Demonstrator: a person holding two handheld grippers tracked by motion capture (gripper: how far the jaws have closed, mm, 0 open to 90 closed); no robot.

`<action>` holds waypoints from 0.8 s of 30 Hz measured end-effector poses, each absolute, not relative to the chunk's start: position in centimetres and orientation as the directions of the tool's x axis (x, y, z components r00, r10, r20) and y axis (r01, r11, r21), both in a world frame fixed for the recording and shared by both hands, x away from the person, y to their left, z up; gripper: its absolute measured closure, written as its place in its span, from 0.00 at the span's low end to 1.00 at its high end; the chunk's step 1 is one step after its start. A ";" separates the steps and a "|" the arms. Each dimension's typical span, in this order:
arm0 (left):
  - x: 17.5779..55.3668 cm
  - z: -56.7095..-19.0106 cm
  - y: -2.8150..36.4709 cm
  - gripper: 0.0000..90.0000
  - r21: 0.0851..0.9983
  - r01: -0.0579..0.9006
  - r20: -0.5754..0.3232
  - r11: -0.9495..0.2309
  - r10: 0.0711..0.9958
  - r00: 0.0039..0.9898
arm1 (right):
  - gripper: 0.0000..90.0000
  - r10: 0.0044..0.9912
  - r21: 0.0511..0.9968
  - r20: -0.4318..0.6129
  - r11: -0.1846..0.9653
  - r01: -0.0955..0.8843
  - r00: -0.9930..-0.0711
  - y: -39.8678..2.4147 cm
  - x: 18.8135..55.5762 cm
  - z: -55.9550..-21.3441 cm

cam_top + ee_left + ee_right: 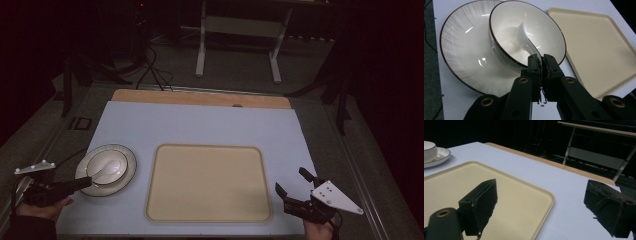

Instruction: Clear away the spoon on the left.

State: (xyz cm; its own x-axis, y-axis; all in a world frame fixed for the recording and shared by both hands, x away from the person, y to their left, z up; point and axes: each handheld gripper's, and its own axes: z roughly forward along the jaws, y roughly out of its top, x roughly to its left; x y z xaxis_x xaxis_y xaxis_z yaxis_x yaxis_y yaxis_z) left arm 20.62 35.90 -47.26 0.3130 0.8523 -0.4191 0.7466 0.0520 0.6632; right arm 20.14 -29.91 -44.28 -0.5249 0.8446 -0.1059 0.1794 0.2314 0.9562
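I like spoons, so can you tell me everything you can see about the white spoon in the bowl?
The spoon is glossy white and looks ceramic, with a curved handle. Its scoop end lies inside the white bowl, and its handle rises over the bowl's dark rim. The left gripper is shut on the handle's end. The bowl stands on a plate beside the tray.

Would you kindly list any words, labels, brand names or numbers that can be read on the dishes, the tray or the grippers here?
None: no readable text anywhere.
White ceramic bowl with a dark rim: plain.
White ribbed plate under it: plain.
White ceramic spoon, held by the left gripper: unmarked.
Beige rectangular plastic tray: blank.
Right gripper: its grey plate shows small holes, no lettering.
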 end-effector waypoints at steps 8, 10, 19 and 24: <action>20.1 -46.4 35.4 0.96 0.689 0.723 -0.400 0.056 0.861 0.315 | 0.13 0.845 0.956 -0.103 0.229 0.181 -0.526 -29.9 20.2 -44.3; 20.0 -46.2 35.3 0.96 0.692 0.720 -0.394 0.053 0.863 0.315 | 0.13 0.844 0.957 -0.103 0.229 0.179 -0.526 -29.9 20.2 -44.3; 19.5 -45.4 35.4 0.96 0.709 0.703 -0.381 0.056 0.869 0.315 | 0.13 0.844 0.956 -0.103 0.230 0.181 -0.526 -29.9 20.2 -44.3; 19.3 -44.8 35.0 0.96 0.722 0.691 -0.363 0.048 0.876 0.319 | 0.13 0.843 0.956 -0.106 0.232 0.179 -0.527 -29.9 20.2 -44.3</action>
State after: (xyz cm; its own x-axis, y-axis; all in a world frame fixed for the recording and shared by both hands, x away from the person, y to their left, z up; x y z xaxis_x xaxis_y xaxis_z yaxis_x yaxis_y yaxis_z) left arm 19.33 35.03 -44.80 0.3188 0.8756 -0.3630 0.6907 0.0476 0.7215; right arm 20.22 -29.87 -44.29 -0.5270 0.8433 -0.1058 0.1791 0.2319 0.9561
